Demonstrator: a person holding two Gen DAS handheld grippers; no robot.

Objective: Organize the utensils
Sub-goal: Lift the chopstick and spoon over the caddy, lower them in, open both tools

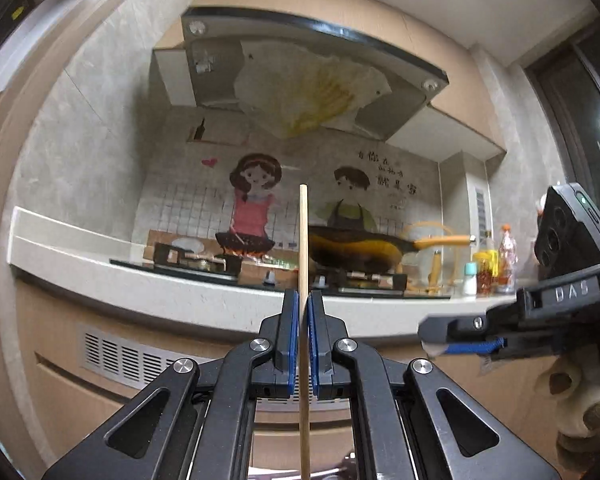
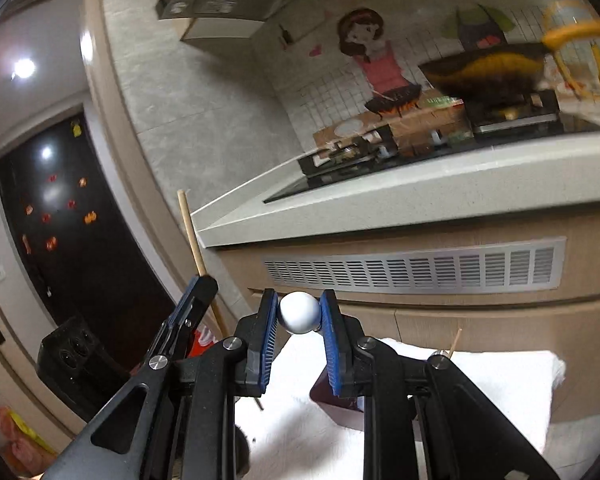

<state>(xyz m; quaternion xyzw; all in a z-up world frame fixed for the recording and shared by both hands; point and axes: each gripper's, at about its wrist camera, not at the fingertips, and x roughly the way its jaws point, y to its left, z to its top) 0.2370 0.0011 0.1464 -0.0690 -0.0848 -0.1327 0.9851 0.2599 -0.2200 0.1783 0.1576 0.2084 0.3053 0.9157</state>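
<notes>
- Holding 1 wooden chopstick (image 1: 303, 248) upright in your left gripper (image 1: 304, 316), you have the blue pads (image 1: 293, 344) pressed together on it, the stick running up past the fingertips and down out of the bottom of the left wrist view.
- Your right gripper (image 2: 299, 314) is clamped on a white rounded utensil end (image 2: 299, 313), pinched between its 2 blue pads (image 2: 269, 336); what the rest of that utensil looks like you cannot tell, it is hidden behind the fingers.
- From the right wrist view, the left gripper (image 2: 198, 294) sits just beside the right one, on its left, with the chopstick (image 2: 190, 236) tilting up out of it.
- From the left wrist view, the right gripper (image 1: 452, 334) pokes in from the right edge, side-on.
- Behind both grippers runs the pale countertop (image 1: 204, 296); on it a black hob (image 1: 188, 270), and a dark wok with an orange handle (image 1: 360, 248) sitting toward the counter's right end.
- Bottles (image 1: 496, 266) cluster at the counter's far right edge.
- Below your right gripper lies a white cloth (image 2: 500, 384) with a dark box (image 2: 340, 408) on it, and a thin stick (image 2: 456, 340) poking up just beside the right finger.
</notes>
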